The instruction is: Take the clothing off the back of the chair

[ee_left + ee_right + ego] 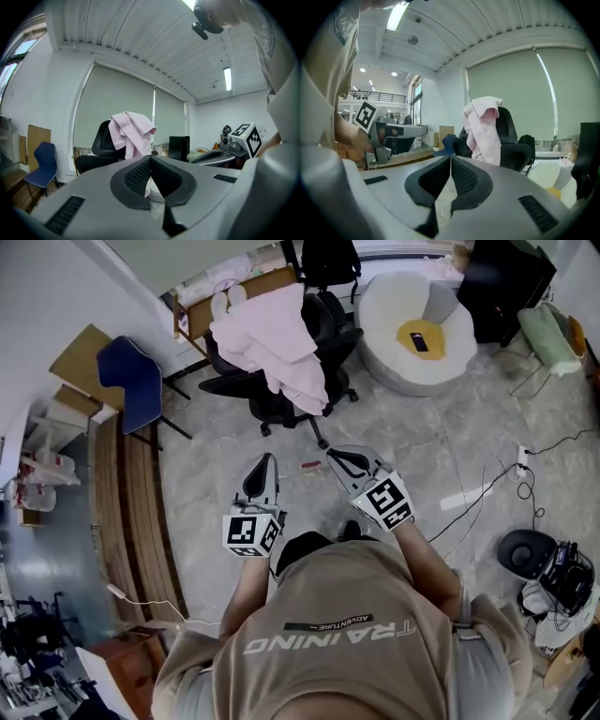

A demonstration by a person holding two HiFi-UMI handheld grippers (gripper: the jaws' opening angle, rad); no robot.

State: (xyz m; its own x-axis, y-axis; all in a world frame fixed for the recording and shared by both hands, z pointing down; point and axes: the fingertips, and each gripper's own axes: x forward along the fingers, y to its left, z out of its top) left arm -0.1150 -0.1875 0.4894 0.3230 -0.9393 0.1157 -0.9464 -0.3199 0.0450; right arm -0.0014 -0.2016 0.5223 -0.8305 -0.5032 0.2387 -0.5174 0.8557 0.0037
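Clearly the approach is in hand: the pale pink cloth garment [277, 343] hangs over the back of the black swivel office chair [330, 320], far ahead and untouched. Next, the jaws must reach it and spread. The left gripper [263, 463] and right gripper [336, 456] are each pressed together, empty.

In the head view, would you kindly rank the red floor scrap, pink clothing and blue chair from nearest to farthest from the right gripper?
1. Red scrap, floor just left of right gripper.
2. Pink clothing, ahead on office chair.
3. Blue chair, far left.
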